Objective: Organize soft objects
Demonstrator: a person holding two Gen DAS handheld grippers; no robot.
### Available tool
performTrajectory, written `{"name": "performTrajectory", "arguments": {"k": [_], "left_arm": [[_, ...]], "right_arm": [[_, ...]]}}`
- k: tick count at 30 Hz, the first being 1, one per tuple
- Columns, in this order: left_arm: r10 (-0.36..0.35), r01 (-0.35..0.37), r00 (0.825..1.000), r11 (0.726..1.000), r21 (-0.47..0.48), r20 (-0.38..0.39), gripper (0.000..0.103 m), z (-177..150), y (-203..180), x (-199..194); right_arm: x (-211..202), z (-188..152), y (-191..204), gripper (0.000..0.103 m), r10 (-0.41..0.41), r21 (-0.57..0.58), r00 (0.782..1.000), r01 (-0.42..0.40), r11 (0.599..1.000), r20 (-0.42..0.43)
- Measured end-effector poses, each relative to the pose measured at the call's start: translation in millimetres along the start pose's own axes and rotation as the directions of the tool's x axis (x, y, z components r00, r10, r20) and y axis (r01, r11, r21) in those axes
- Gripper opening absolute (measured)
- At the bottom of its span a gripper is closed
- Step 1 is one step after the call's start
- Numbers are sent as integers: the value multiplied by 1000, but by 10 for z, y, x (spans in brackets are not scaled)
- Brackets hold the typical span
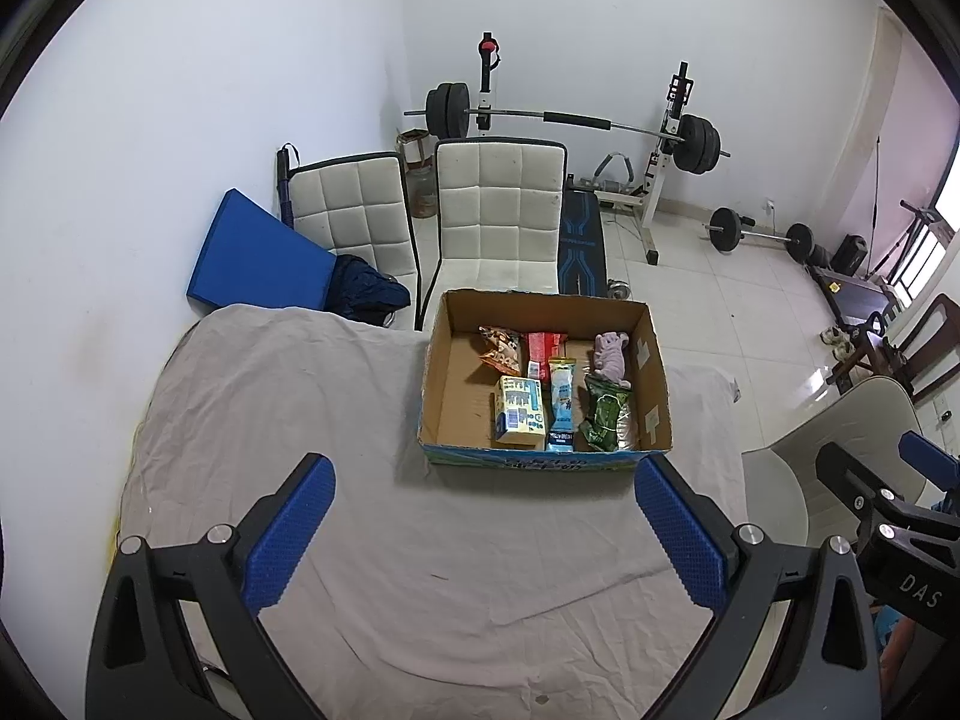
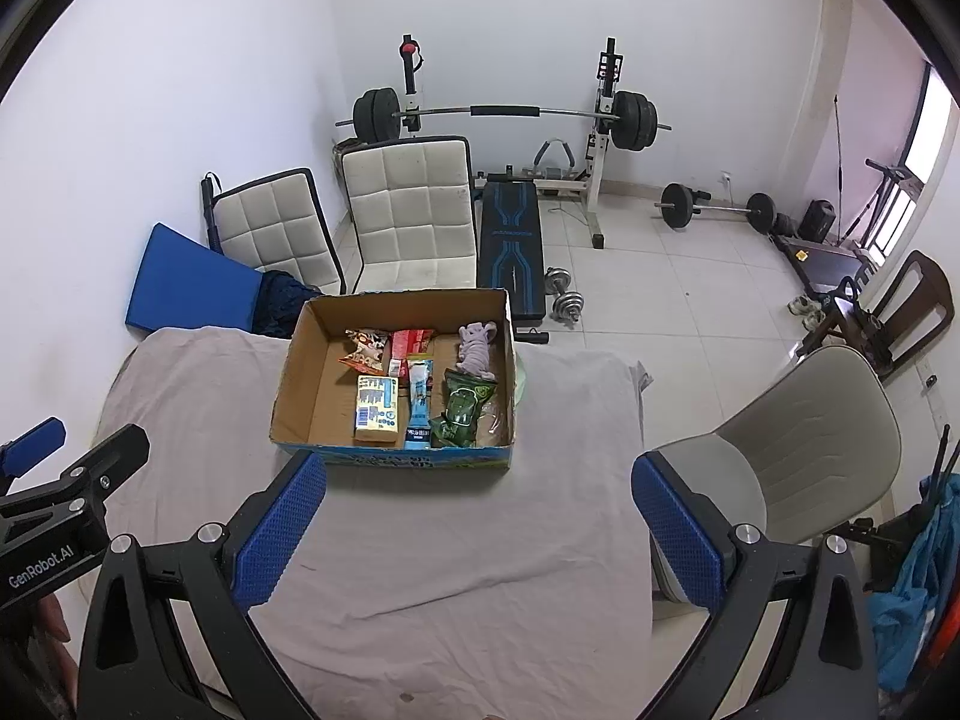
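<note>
grey cloth (image 1: 336, 396) covers the desk; left gripper (image 1: 483, 531) hovers with fingers spread wide, empty. the cardboard box (image 1: 447, 387) holds snack packets and a purple plush toy (image 1: 611, 357). right gripper (image 2: 479, 525) likewise released, empty.

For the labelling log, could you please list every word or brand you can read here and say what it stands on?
"DAS": on the right gripper body, in the left wrist view.
"GenRobot.AI": on the left gripper body, in the right wrist view.
Print on the packets and the front of the box: too small and blurred to read.
</note>
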State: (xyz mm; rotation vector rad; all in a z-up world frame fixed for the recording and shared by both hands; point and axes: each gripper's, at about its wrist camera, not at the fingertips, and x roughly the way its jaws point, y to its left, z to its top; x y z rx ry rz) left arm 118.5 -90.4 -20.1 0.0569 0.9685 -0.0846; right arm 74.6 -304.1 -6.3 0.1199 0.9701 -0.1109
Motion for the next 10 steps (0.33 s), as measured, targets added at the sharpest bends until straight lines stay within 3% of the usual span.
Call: {"name": "performTrajectory", "arguments": {"k": [10], "left_arm": [[3,-3,1000,1000,-1,3,103,2,2,0]], "right_arm": [[-10,-32,-23,103,1,5,1000,-1,1000,0]]}}
